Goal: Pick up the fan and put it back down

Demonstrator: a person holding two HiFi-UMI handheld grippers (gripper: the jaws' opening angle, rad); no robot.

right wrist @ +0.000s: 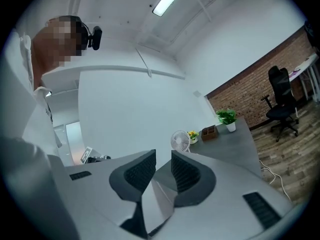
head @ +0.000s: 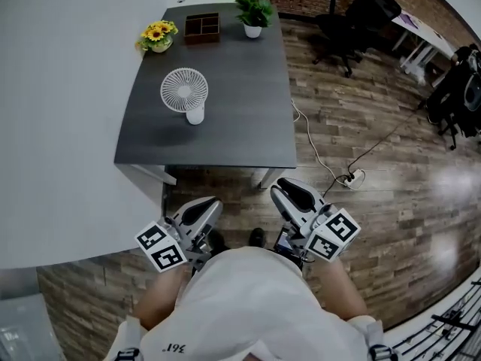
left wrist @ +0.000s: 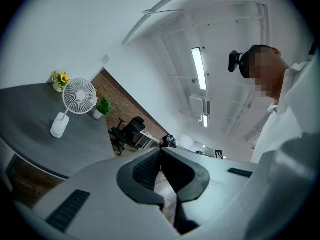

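L gripper (head: 213, 203) shut, R gripper (head: 279, 188) jaws slightly apart, both empty, short of desk's (head: 248, 138) near edge. Fan (head: 186, 95) upright nr left edge: open wide, grip stem level.

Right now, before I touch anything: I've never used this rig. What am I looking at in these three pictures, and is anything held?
No robot arm here: a person holds a two-jaw gripper in each hand. The top-down picture comes from a camera on their head; the other two ride on the grippers. The left gripper is shut on nothing; the right gripper is open, empty. On the dark desk stand a white fan, sunflowers, a wooden box and a potted plant, all untouched.
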